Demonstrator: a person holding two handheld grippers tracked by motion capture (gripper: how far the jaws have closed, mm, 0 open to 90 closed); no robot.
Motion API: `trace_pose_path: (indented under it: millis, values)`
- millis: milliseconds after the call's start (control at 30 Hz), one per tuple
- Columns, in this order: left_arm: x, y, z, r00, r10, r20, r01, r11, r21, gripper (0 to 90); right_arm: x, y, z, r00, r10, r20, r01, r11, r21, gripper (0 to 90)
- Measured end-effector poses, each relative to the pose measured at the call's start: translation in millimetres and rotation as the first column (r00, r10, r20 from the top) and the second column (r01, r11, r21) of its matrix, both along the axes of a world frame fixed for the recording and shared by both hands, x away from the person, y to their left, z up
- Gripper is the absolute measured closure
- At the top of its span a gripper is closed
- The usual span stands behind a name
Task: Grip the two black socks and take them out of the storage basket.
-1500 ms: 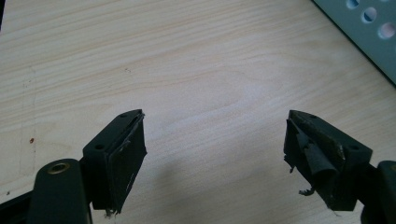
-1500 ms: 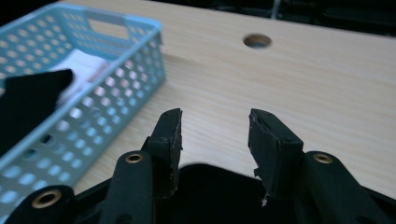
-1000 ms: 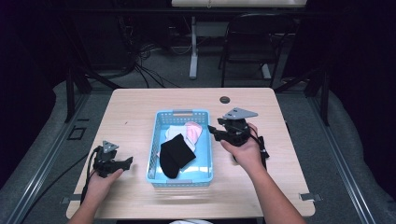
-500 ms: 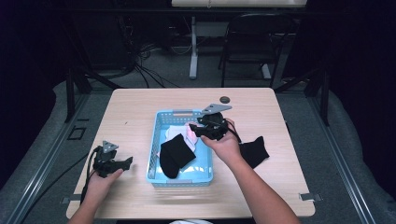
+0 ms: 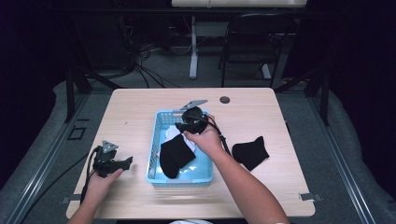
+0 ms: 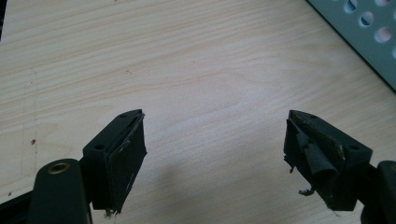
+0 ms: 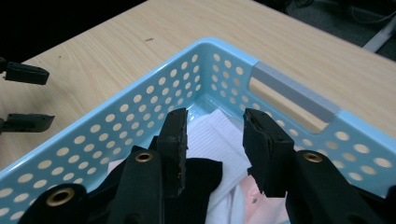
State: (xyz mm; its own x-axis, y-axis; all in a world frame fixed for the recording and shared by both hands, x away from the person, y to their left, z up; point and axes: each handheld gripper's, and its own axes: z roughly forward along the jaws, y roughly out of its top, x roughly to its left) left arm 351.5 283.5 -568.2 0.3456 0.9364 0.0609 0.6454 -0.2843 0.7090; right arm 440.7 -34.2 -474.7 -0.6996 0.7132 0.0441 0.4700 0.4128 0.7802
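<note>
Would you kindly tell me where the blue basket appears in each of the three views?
High view: blue basket at table centre, socks inside.
Left gripper view: one perforated corner at top right.
Right gripper view: rim and wall across the middle, around the right tool.
Shared landmark: its round-holed wall.

The table [image 5: 140, 112] is pale wood with a matt, fine grain, and the basket [image 7: 116, 119] is glossy light-blue plastic with round holes. Inside it lie a white ribbed cloth [image 7: 212, 135] and a black knitted sock [image 5: 175, 156], both soft and matt. The right gripper [image 7: 215, 140] has matt black plastic jaws with rough, worn pads.
</note>
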Motion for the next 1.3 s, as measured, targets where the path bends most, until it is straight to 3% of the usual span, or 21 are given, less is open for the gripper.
trace_pose_path:
  millis: [300,567,667,800,967,1300]
  values:
    - [-0.2,1.1,0.7,1.0,-0.002,-0.001,0.002,1.0,-0.002,20.8,14.1,22.4,-26.0,0.9969,-0.013,-0.078,0.008,0.998,-0.068,60.9]
    - [0.1,0.7,0.6,1.0,-0.003,0.001,0.003,1.0,0.0,20.8,17.8,25.9,-40.9,0.9901,-0.052,-0.131,0.044,0.997,-0.063,60.2]
    - [0.2,0.4,0.6,1.0,-0.003,0.001,0.003,1.0,0.0,20.8,19.2,27.4,-45.8,0.9829,-0.067,-0.172,0.054,0.995,-0.079,59.1]
    - [0.2,0.5,0.5,1.0,-0.002,0.001,0.002,1.0,0.0,20.8,19.9,28.4,-49.2,0.9776,-0.082,-0.194,0.067,0.994,-0.083,59.1]
    - [0.1,0.6,0.6,1.0,-0.004,0.002,0.004,1.0,0.0,20.8,23.2,29.3,-56.6,0.9629,-0.115,-0.244,0.096,0.991,-0.088,58.3]
    - [0.1,0.3,0.5,1.0,-0.003,0.001,0.003,1.0,0.0,20.8,25.4,28.5,-58.9,0.9544,-0.128,-0.27,0.106,0.99,-0.093,57.2]
